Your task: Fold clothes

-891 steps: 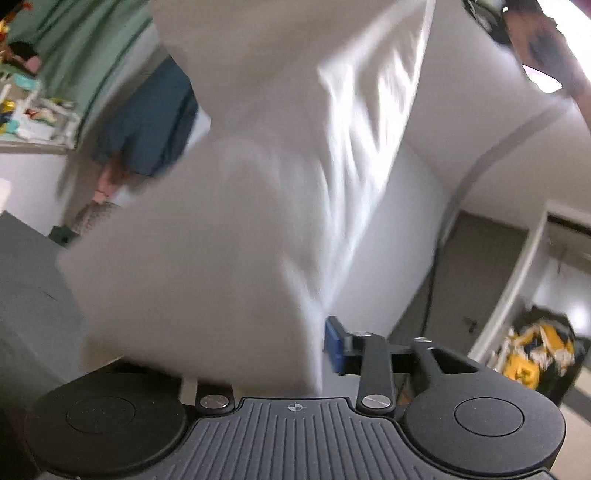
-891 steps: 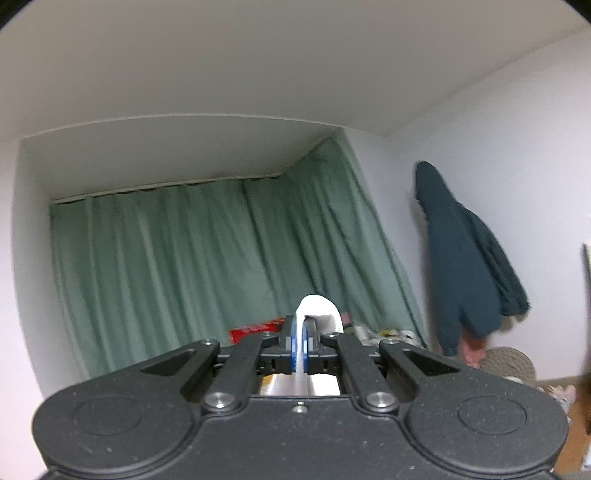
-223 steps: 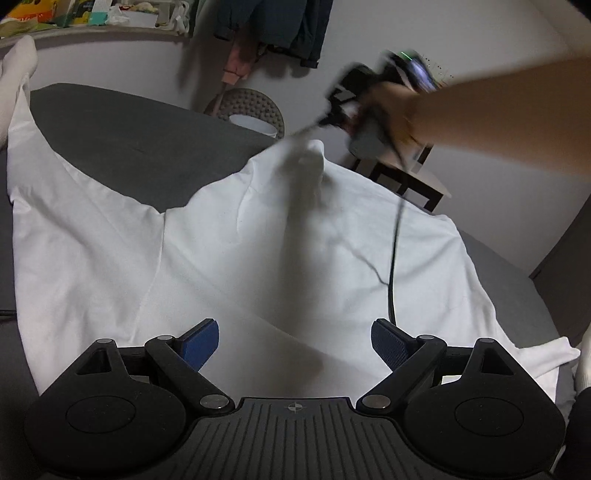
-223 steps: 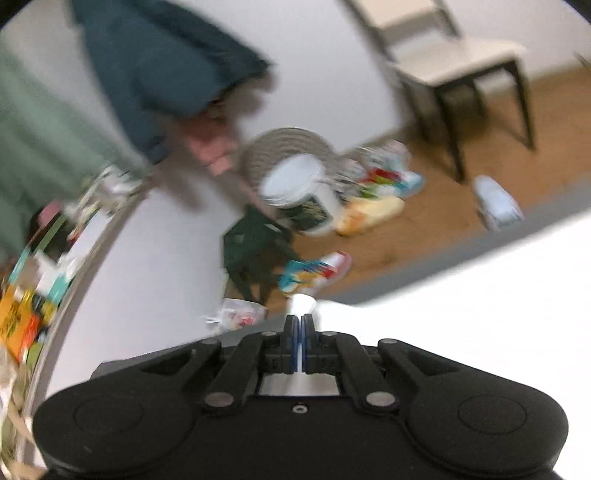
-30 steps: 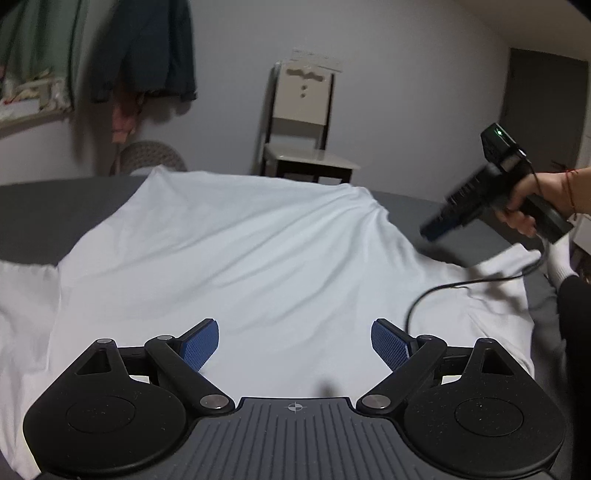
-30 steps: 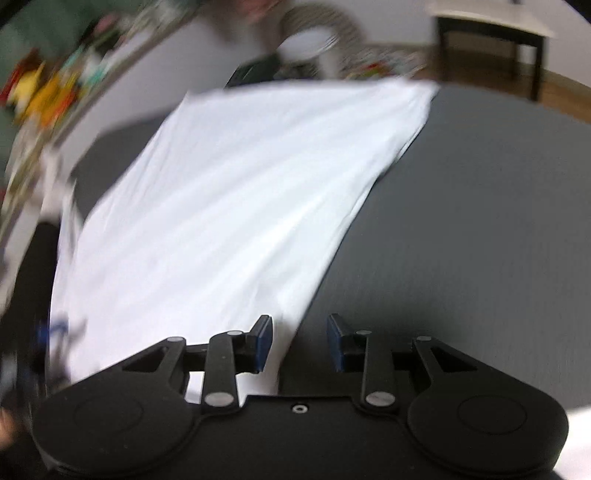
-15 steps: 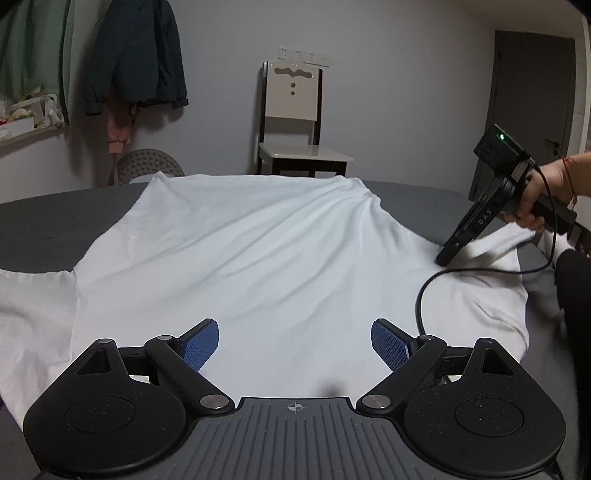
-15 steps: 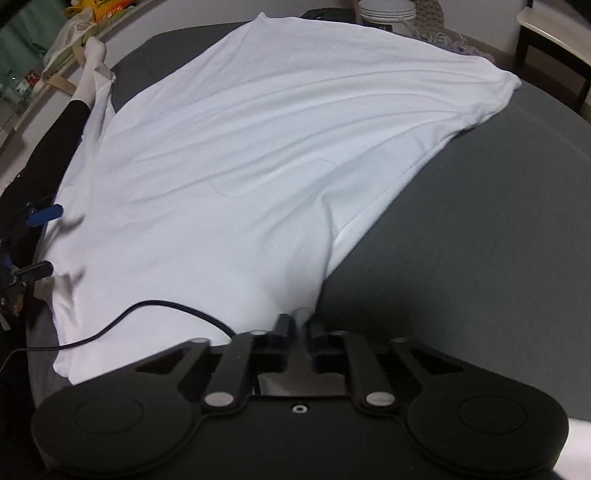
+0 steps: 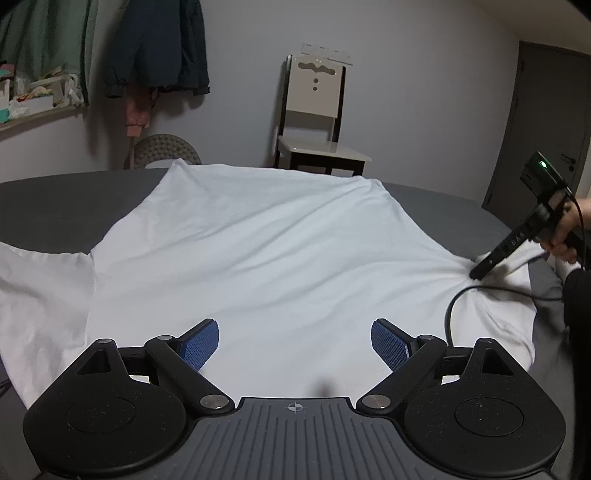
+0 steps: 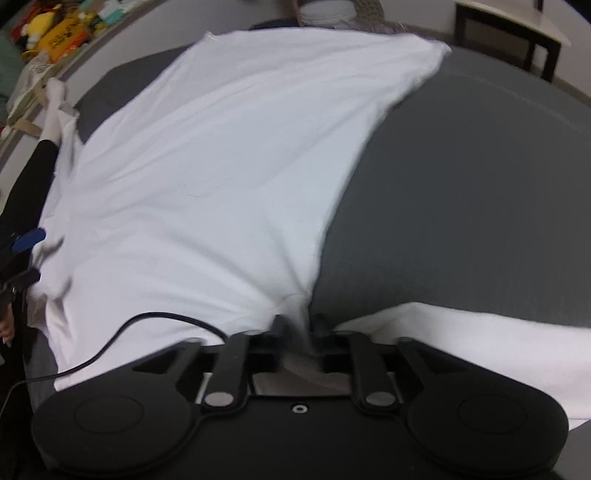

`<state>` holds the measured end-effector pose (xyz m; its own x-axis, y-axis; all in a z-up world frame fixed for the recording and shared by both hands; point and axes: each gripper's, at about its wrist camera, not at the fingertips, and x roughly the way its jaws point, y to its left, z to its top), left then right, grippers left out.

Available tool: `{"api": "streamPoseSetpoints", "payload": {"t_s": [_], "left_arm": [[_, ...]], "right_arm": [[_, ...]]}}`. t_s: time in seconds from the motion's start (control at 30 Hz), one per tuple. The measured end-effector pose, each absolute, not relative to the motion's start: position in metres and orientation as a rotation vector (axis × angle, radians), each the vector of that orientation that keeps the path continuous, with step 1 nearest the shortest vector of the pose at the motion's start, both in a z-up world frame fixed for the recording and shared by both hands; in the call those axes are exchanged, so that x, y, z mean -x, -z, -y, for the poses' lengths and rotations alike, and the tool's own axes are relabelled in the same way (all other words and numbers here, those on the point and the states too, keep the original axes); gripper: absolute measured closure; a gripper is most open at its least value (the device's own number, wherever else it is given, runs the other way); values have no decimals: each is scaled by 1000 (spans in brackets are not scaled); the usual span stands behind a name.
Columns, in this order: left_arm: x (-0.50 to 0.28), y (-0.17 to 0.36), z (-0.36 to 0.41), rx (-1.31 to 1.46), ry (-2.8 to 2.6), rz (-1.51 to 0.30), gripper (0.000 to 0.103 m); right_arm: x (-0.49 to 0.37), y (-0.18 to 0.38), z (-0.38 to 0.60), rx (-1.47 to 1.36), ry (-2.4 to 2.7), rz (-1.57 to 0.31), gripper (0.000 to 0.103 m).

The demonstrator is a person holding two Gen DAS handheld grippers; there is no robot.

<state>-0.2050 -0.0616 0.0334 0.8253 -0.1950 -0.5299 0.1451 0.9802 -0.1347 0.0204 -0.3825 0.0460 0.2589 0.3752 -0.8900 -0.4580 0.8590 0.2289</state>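
Observation:
A white T-shirt [image 9: 266, 251] lies spread on a dark grey surface [image 9: 55, 206]. My left gripper [image 9: 295, 343] hovers open over the near part of the shirt, its blue pads [image 9: 201, 345] wide apart with nothing between them. At the right, a hand holds my right gripper [image 9: 476, 273], whose tip presses into the shirt near a sleeve. In the right wrist view, the right gripper [image 10: 299, 323] is shut on a bunched fold of the T-shirt [image 10: 207, 166] at its side edge, with creases radiating from the pinch.
A chair [image 9: 317, 147], a hanging dark jacket [image 9: 159, 48], a woven basket [image 9: 162, 149] and a door [image 9: 546, 122] stand beyond the surface. A black cable [image 9: 454, 306] trails over the shirt. Bare grey surface [image 10: 461, 203] lies right of the shirt. A cluttered shelf [image 10: 55, 33] runs along the wall.
The right gripper came down at the shirt's side edge and shut on the cloth, which now bunches between its fingers. The left gripper stayed open and shifted only slightly.

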Motion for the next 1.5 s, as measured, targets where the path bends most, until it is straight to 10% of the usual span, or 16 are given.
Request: {"api": "streamPoseSetpoints", "payload": {"t_s": [0.43, 1.07, 1.5], "left_arm": [[191, -136, -66, 256, 10, -467, 13], [75, -112, -335, 591, -410, -584, 1], [-21, -75, -362, 286, -600, -709, 23]], "right_arm": [[91, -113, 304, -257, -685, -699, 34], [80, -38, 196, -494, -934, -876, 30], [83, -26, 208, -561, -965, -924, 29]]}}
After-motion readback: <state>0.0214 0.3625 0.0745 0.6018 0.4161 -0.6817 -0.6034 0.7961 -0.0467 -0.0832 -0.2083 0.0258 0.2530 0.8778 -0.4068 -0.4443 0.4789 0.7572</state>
